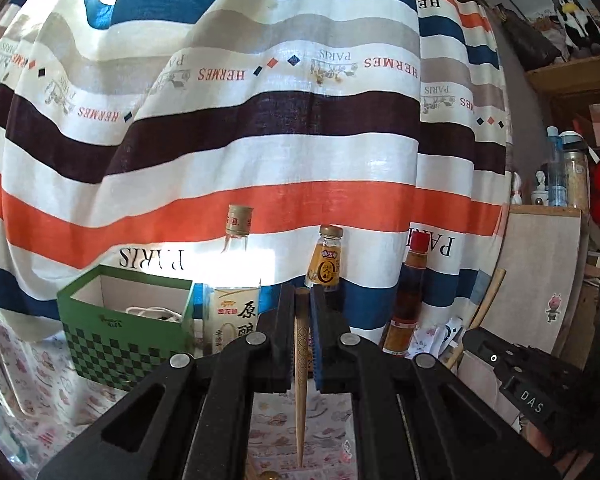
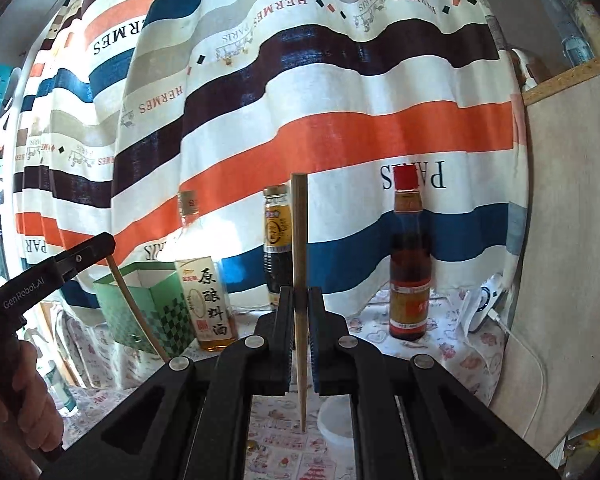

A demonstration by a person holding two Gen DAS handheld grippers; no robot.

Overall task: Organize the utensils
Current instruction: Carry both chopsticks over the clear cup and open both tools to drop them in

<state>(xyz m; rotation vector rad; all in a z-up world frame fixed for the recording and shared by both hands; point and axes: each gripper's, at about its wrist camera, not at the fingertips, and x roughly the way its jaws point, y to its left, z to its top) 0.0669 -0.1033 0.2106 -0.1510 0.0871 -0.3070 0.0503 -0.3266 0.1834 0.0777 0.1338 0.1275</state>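
Observation:
In the left wrist view my left gripper (image 1: 301, 292) is shut on a wooden chopstick (image 1: 301, 400) that stands upright, thin end down, above the patterned tablecloth (image 1: 276, 440). To its right my right gripper (image 1: 471, 339) carries a second chopstick (image 1: 488, 300). The right wrist view shows the right gripper (image 2: 300, 294) shut on that upright chopstick (image 2: 299, 232), whose thick end rises well above the fingers. At the left edge there, the left gripper (image 2: 100, 246) holds its slanted chopstick (image 2: 136, 308), with a hand (image 2: 28, 400) below it.
A green checkered box (image 1: 128, 344) (image 2: 156, 308), a cooking wine bottle (image 1: 236, 304) (image 2: 210, 304), a small yellow-labelled bottle (image 1: 327, 264) (image 2: 278, 236) and a red-capped bottle (image 1: 410, 300) (image 2: 410, 272) line the striped curtain (image 1: 260, 140). A white bowl (image 2: 336, 424) sits below; a wooden board (image 2: 572, 240) stands right.

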